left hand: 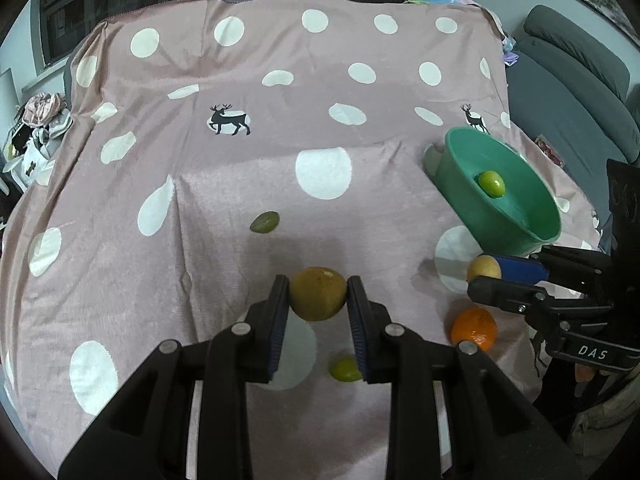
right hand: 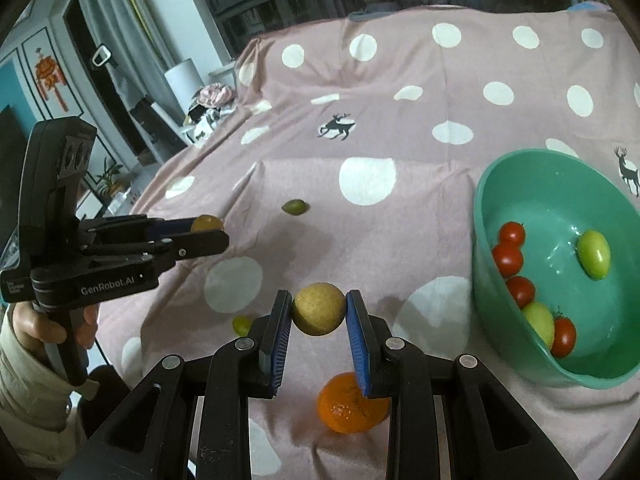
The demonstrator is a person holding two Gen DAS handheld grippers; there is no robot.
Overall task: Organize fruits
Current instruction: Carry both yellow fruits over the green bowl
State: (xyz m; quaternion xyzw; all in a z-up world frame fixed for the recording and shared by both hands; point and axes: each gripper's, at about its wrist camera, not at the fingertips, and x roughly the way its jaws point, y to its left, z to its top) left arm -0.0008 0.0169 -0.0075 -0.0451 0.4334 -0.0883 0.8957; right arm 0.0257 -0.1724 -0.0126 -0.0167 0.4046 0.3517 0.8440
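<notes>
At lower centre of the left wrist view, we are clamping a round yellow-green fruit (left hand: pixel 318 294) in our left gripper (left hand: pixel 318 300). At right, our right gripper (left hand: pixel 480 274) is gripping a small tan round fruit (left hand: pixel 483 267) beside the green plastic bowl (left hand: pixel 460 172).

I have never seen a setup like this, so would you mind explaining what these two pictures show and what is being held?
There is no robot: a person holds a two-finger clamp tool in each hand, each carrying a camera looking along its fingers. One picture is from the left gripper, which pinches a yellow-green round fruit. The other is from the right gripper, which pinches a tan round fruit. Each tool shows in the other's view. On the pink dotted cloth lie an orange, two small green fruits and a green bowl holding red tomatoes and green fruit.
</notes>
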